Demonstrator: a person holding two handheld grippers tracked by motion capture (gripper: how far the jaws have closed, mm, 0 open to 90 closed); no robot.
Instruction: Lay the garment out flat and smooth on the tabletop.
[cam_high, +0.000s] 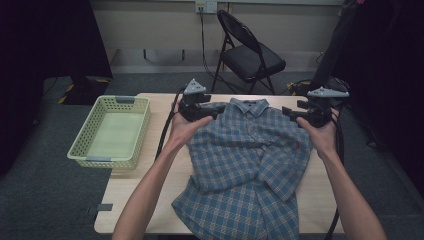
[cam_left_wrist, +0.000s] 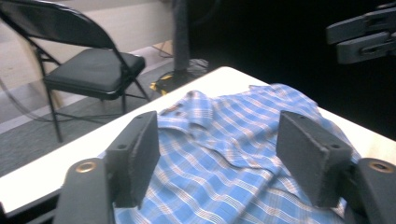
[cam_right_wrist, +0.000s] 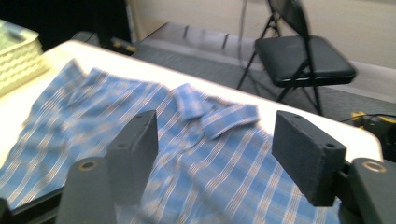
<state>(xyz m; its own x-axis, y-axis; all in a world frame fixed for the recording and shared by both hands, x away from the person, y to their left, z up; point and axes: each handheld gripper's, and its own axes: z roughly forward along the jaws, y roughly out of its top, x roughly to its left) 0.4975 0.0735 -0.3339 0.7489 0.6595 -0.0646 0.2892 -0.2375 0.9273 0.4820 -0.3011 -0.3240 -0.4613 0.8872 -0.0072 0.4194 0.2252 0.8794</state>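
On the pale worktop (cam_high: 125, 200) the plaid shirt (cam_high: 245, 160) lay flat, collar away from the person, both sleeves folded in, and each hand-held gripper, left (cam_high: 212, 111) and right (cam_high: 292, 112), hovered spread wide at its shoulders, where a shallow pinch might slip off the cloth.

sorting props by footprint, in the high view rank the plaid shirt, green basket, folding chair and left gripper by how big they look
1. plaid shirt
2. green basket
3. folding chair, farther off, so unsure
4. left gripper

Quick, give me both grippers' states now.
Left gripper: open, holding nothing, above the shirt.
Right gripper: open, holding nothing, above the shirt.
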